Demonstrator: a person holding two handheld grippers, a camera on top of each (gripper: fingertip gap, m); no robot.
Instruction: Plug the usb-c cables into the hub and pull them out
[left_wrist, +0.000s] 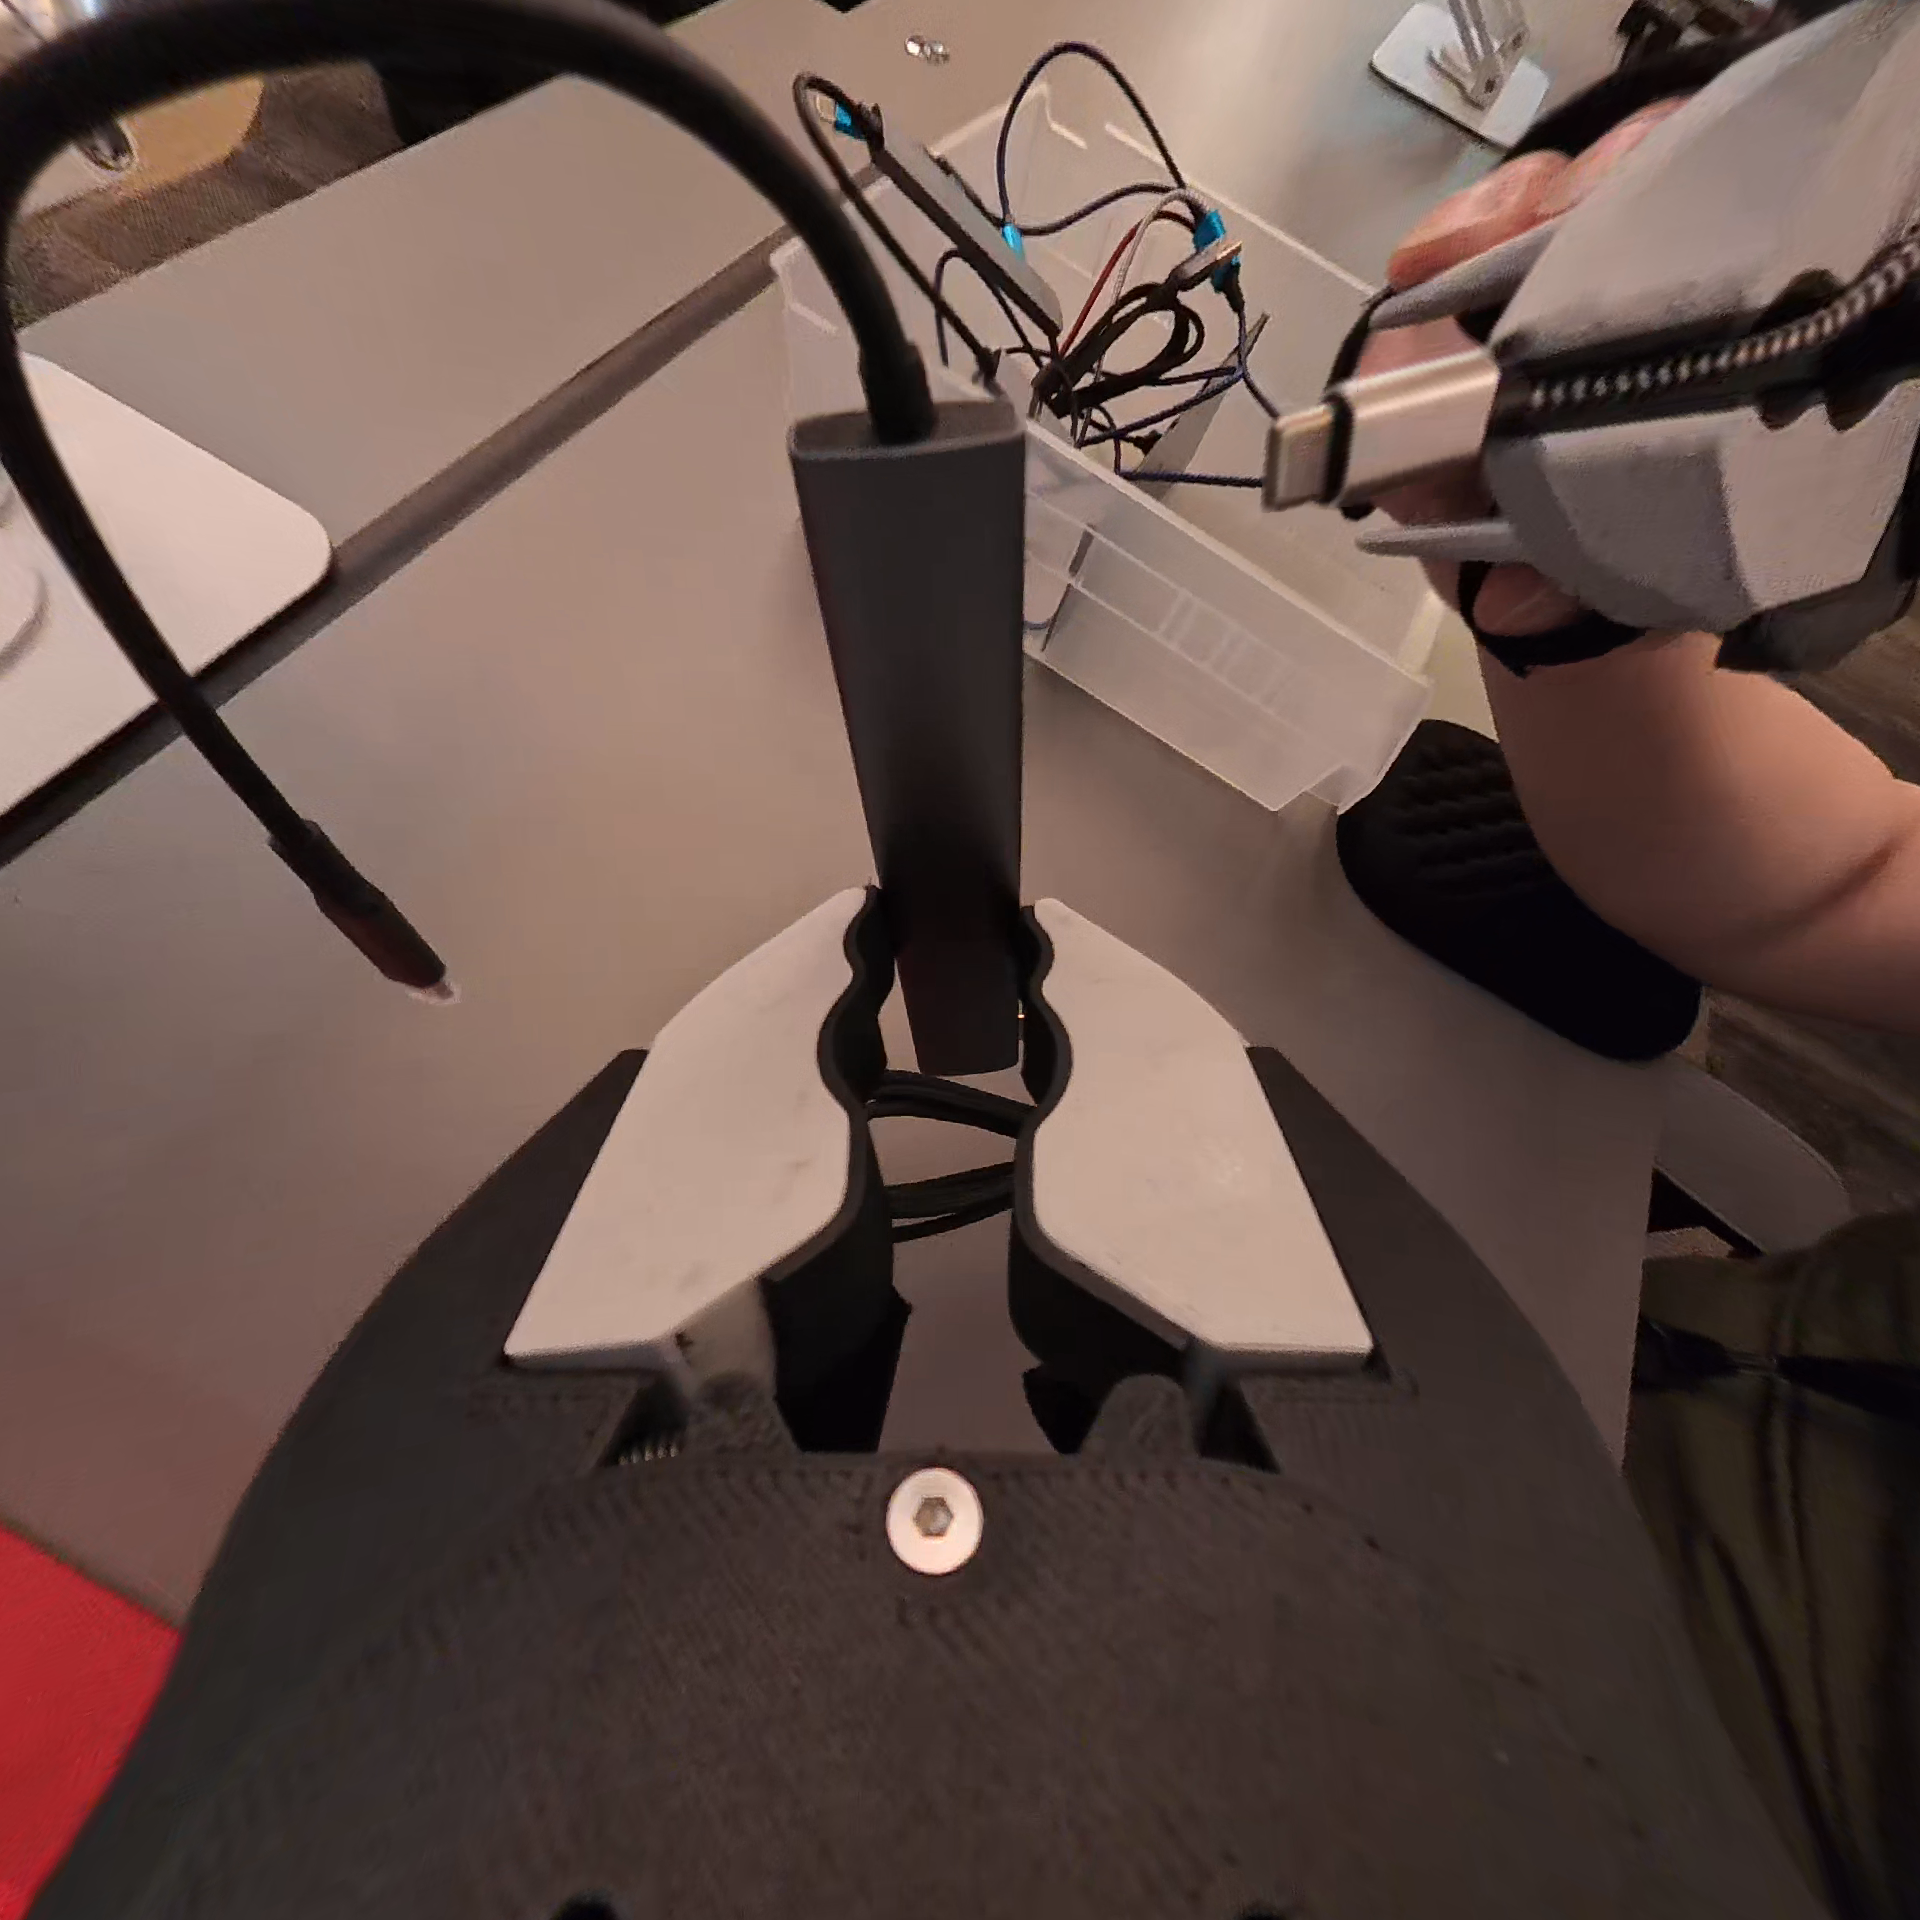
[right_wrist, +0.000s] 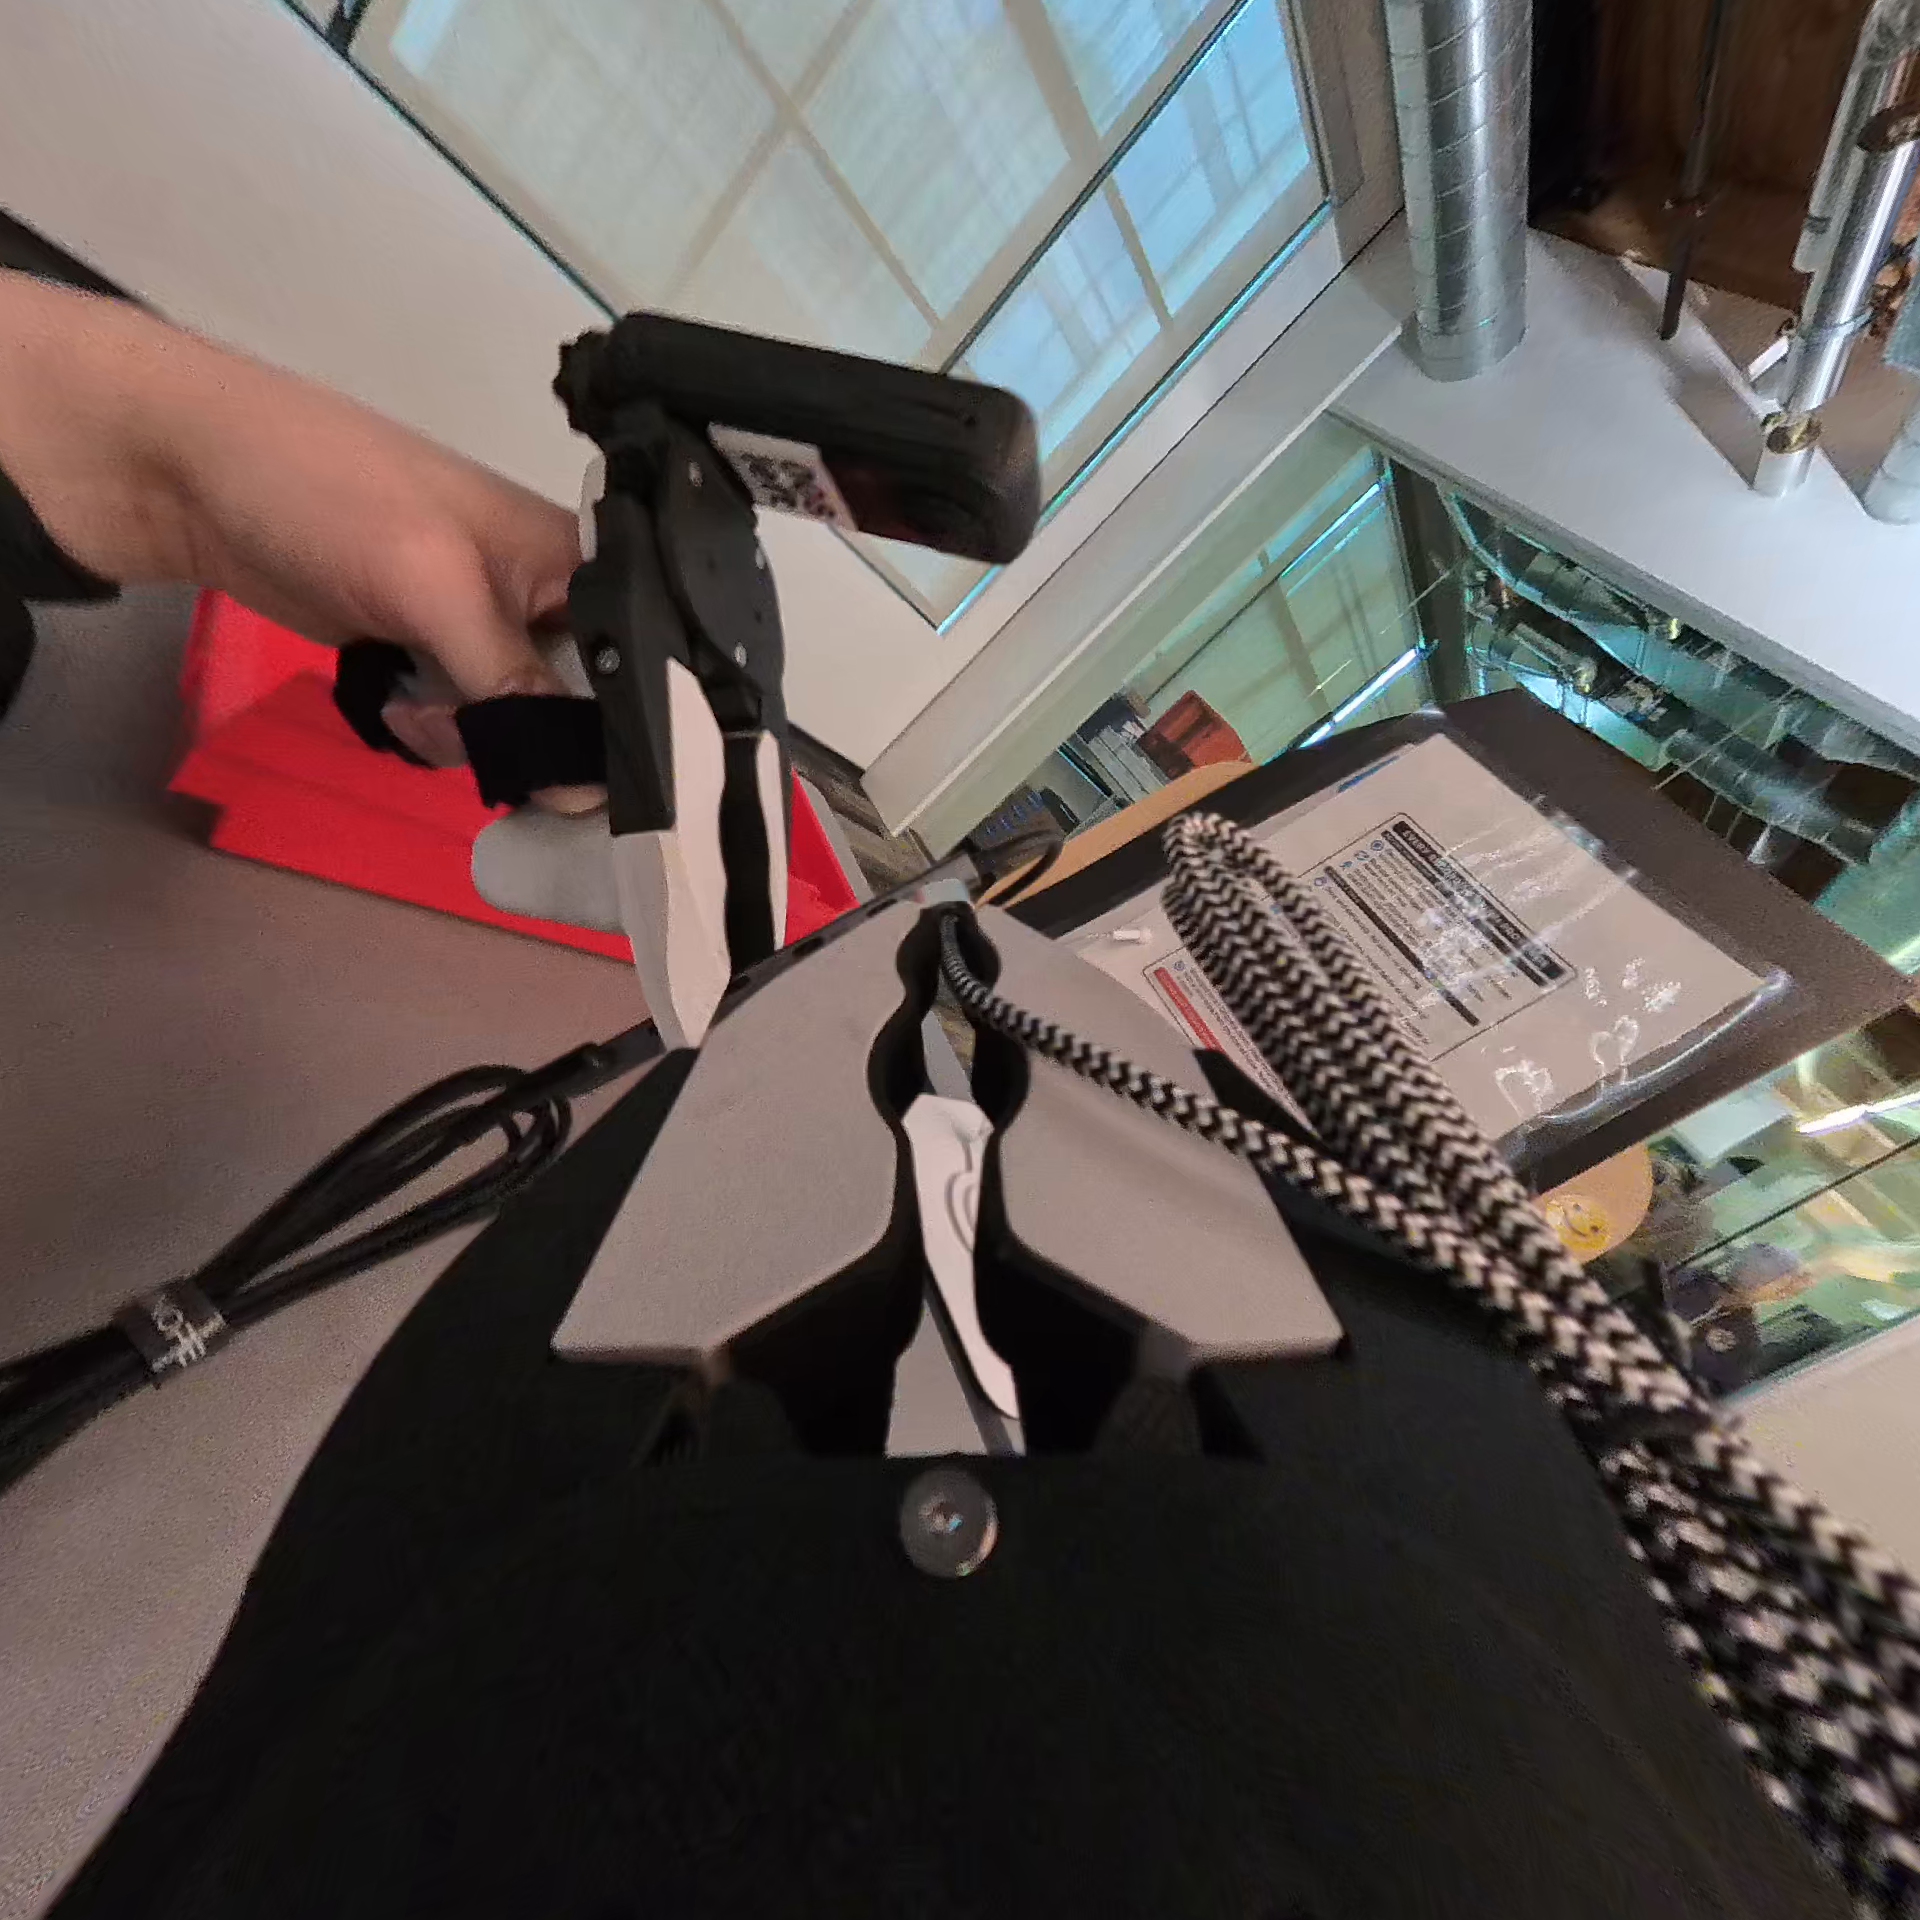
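Nearest the left wrist camera, the left hand-held gripper clamps the dark hub upright above the desk, steadying it. Farther right, the right hand-held gripper pinches a braided usb-c cable, apart from the hub; a clear bin of tangled cables sits behind.

hub dark grey, its own lead plain black; braided cable black-and-white zigzag weave, plug silver; left gripper pale grey fingers with black pads on a black body, right gripper mid-grey fingers on black; table flat grey; bin clear plastic, thin wires inside blue, red, black; block bright red
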